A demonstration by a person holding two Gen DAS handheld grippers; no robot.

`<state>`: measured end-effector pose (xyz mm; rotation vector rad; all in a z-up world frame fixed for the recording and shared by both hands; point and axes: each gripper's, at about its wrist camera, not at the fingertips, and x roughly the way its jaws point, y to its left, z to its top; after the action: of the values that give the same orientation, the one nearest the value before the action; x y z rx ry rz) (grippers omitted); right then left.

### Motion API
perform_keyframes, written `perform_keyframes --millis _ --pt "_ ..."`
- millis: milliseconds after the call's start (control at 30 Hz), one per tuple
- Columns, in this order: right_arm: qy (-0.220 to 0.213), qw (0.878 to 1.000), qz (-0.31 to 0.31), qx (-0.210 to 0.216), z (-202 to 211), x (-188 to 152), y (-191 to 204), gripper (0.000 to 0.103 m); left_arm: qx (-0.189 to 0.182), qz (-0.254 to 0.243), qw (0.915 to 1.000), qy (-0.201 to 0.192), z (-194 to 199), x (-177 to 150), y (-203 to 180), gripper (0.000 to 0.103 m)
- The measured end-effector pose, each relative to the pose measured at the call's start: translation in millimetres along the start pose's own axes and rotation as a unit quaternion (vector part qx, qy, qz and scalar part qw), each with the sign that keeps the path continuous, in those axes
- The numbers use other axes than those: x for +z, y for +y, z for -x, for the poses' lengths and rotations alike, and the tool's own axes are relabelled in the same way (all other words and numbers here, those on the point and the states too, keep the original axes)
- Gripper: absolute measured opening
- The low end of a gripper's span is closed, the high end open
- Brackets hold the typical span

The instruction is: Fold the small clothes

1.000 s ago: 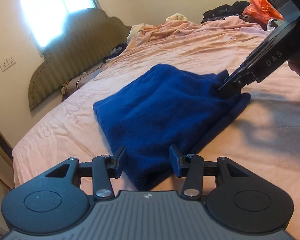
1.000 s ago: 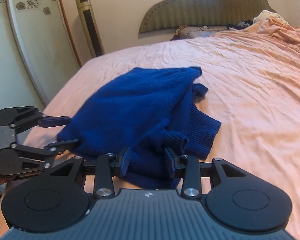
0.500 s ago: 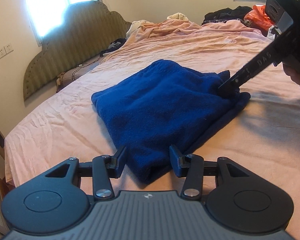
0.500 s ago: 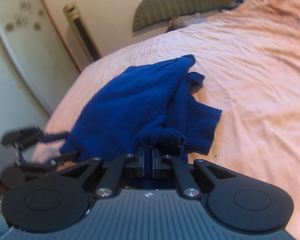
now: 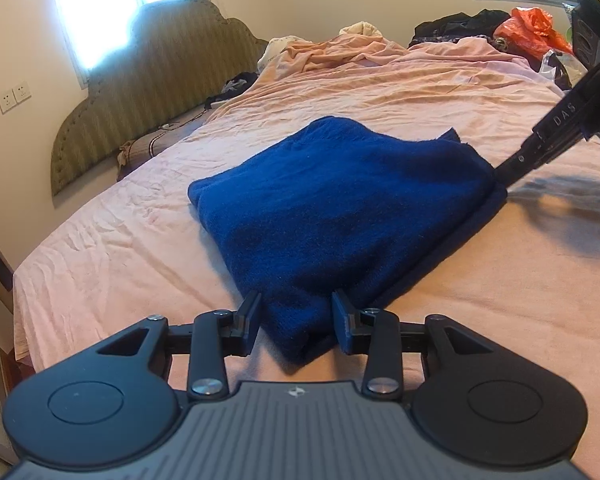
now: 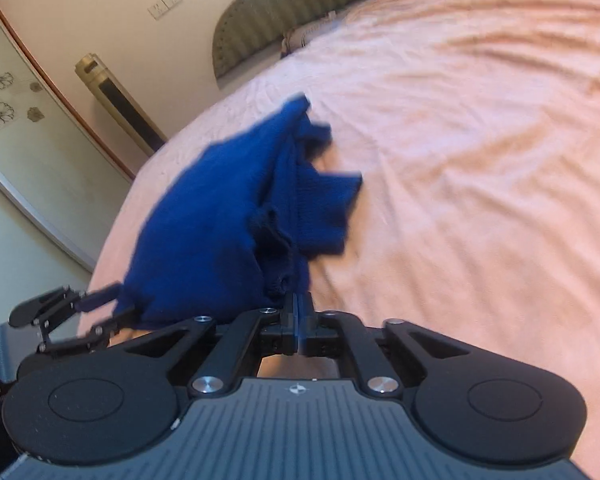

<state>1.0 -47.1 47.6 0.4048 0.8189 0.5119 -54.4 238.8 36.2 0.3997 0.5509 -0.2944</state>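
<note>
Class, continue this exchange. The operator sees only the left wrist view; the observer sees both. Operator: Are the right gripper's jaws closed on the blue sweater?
Observer: Yes. The right gripper has its jaws shut on a fold at the near edge of the blue sweater.
Operator: Is anything sticking out on that side?
Observer: A ribbed piece pokes out from the layers onto the pink sheet.
Operator: What stands beyond the bed there?
Observer: A tall gold tower fan, against the wall.
</note>
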Motion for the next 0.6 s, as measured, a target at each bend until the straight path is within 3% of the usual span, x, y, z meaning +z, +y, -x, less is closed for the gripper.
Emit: perform_keyframes --millis 167,233,333,400,433,467,600 --pt "-0.058 0.997 0.039 0.023 15 23 21 0.038 0.006 -0.005 0.9999 -0.015 14 2 1 0.038" --pt "-0.046 0.997 0.057 0.031 2 33 31 0.039 0.004 -0.006 0.9999 -0.011 9 4 -1 0.038" --pt "-0.004 0.997 0.078 0.024 -33 49 40 0.054 -0.002 -0.003 1.0000 -0.005 -2 8 -6 0.038" --pt "0.025 0.996 0.084 0.016 -56 53 43 0.047 0.001 -0.001 1.0000 -0.001 -7 9 -8 0.042" --pt "0.037 0.995 0.092 0.016 -64 52 43 0.022 0.004 -0.003 1.0000 -0.002 -7 9 -10 0.042" --pt "0.046 0.994 0.097 0.005 -67 50 44 0.011 0.004 -0.004 1.0000 -0.002 -5 9 -10 0.042" --pt "0.002 0.997 0.077 0.002 -38 40 29 0.009 -0.004 -0.003 1.0000 -0.007 6 3 -1 0.044"
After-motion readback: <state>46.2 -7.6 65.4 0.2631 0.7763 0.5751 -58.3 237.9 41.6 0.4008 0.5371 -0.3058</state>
